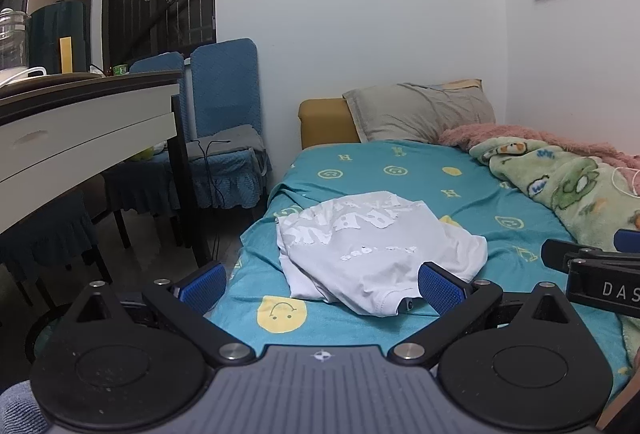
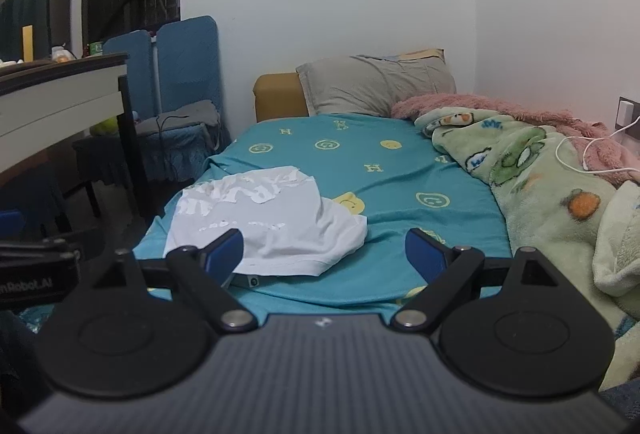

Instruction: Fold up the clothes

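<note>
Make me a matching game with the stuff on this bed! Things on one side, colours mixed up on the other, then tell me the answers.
Things:
1. T-shirt
2. Bed sheet
3. Pillow
4. Fluffy blanket by the wall

Colours:
A. Pink
B. Teal with yellow smiley faces
C. White with pale lettering
D. Grey

Right pairs: 1-C, 2-B, 3-D, 4-A.

Both the left gripper and the right gripper are open, holding nothing, near the crumpled T-shirt.
</note>
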